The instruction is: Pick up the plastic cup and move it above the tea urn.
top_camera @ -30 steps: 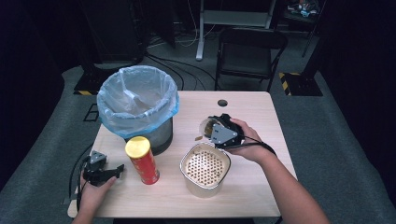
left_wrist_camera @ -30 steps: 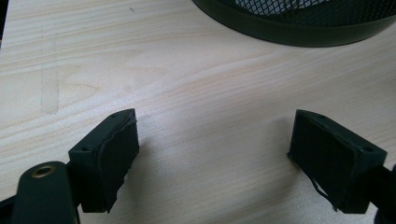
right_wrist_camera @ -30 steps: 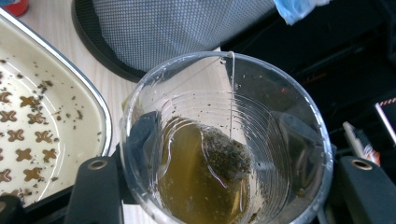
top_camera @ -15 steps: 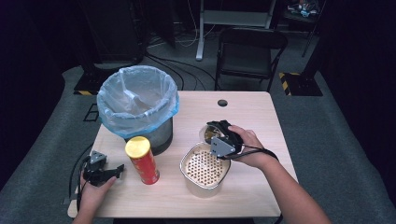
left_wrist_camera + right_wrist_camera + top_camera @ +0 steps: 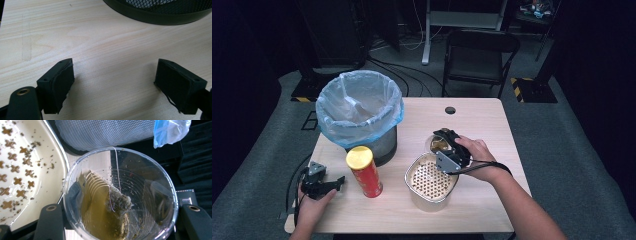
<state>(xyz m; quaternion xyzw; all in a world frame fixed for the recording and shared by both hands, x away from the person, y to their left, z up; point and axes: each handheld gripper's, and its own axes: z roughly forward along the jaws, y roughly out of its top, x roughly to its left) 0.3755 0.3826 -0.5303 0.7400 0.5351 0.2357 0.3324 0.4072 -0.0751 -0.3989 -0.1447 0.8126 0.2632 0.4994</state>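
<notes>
Right gripper (image 5: 117,220) clamped on cup (image 5: 120,195), tilted beside strainer (image 5: 430,177) | left gripper (image 5: 122,85) spread, idle | next, judged: pouring tea through strainer.

Dark room, grey carpeted floor (image 5: 562,150), black folding chair (image 5: 479,57) beyond the light wooden table (image 5: 482,120).

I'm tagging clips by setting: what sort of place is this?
Likely a lab or studio workspace, not a kitchen: a wooden table on grey carpet, dark surroundings, a folding chair and floor cables.
</notes>
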